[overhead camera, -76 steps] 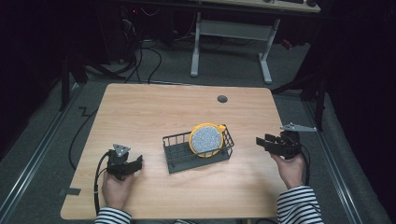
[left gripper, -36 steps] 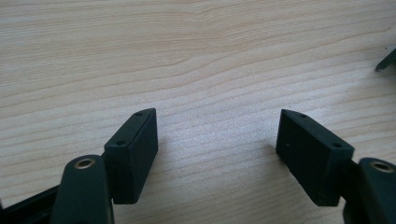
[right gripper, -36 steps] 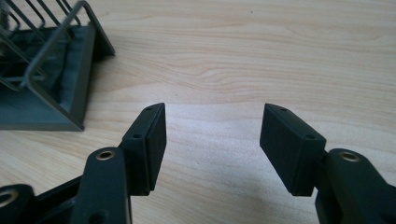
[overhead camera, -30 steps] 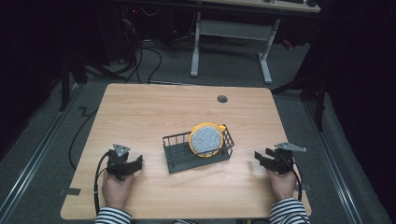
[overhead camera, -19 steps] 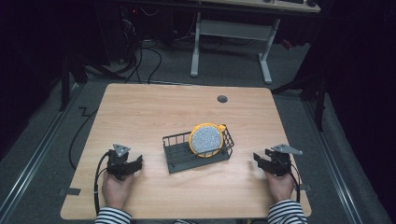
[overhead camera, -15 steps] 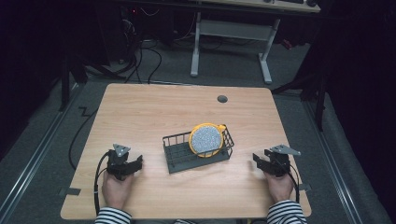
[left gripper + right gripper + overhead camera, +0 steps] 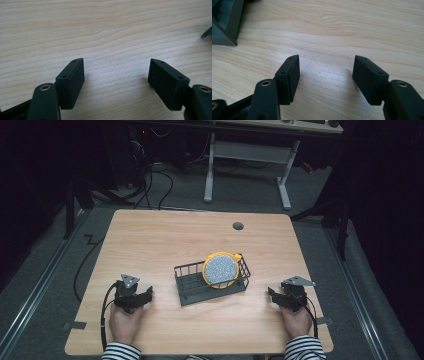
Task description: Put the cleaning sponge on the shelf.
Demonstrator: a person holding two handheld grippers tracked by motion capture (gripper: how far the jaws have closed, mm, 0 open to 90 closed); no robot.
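A dark wire rack (image 7: pixel 190 287) stands at the middle of the wooden table (image 7: pixel 165 235). A round plate with a yellow rim and grey speckled face (image 7: pixel 220 269) leans upright in the rack's right end. My left gripper (image 7: pixel 146 296) rests on the table left of the rack, open, with bare wood between its jaws (image 7: pixel 116 75). My right gripper (image 7: pixel 272 295) rests right of the rack, open and empty (image 7: pixel 325 71). A corner of the rack (image 7: pixel 225 22) shows at the top left of the right gripper view.
A round cable hole (image 7: pixel 238 226) sits near the table's far edge. Beyond the table stand a white desk frame (image 7: pixel 250 155) and loose cables on the floor (image 7: pixel 155 180). Wide bare wood lies behind and in front of the rack.
My right gripper came down from a raised spot near the table's right edge and settled lower on the table, nearer the front. The left gripper, rack and plate stayed put.
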